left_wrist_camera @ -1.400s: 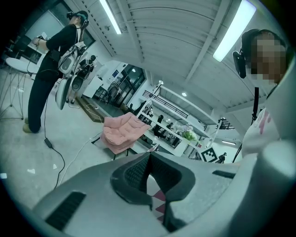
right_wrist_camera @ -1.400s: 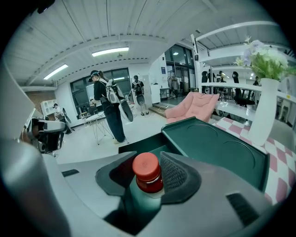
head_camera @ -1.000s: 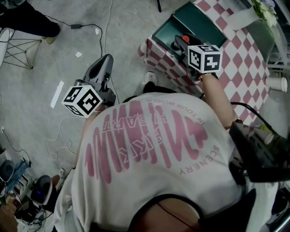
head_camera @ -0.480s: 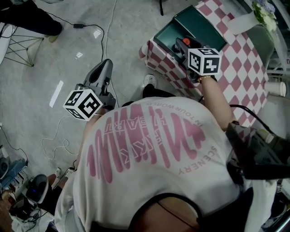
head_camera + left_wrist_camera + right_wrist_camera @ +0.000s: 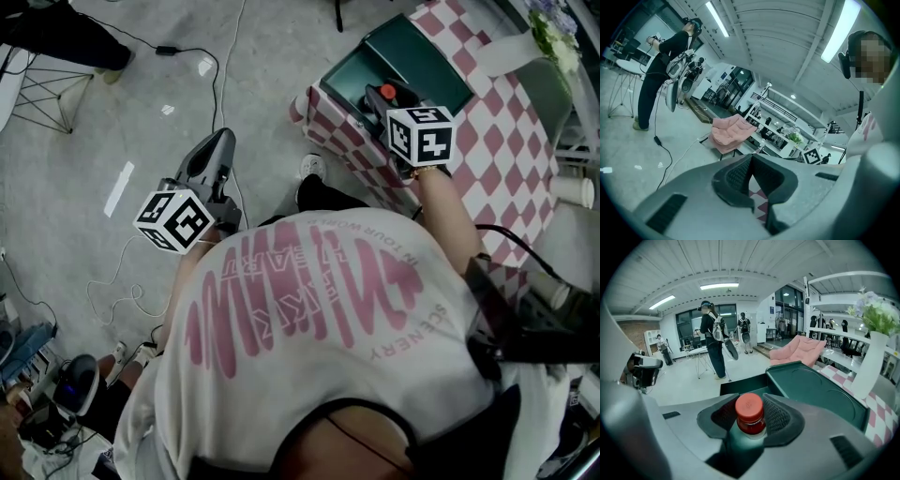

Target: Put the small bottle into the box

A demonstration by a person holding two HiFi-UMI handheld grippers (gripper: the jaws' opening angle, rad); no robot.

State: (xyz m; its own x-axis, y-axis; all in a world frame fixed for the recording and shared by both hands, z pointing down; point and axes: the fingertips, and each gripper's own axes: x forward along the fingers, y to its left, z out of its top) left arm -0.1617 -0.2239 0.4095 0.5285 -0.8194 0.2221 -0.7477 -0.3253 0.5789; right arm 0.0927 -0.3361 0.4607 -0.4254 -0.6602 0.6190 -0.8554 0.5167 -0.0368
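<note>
The small bottle, clear with a red cap, stands upright between the pads of my right gripper, which is shut on it. In the head view my right gripper holds the bottle's red cap over the near edge of the dark green box. The box stands open on the table, its lid lying flat beside it. Past the bottle, the box's hollow and lid show. My left gripper hangs over the floor, far from the box, with nothing in it. Its tips meet.
The table wears a pink-and-white checked cloth. A white vase with flowers and a paper cup stand on it. Cables trail over the grey floor. A person stands farther off, near a pink armchair.
Both grippers keep their places and the bottle stays in the right one. Only the head view has shifted slightly.
</note>
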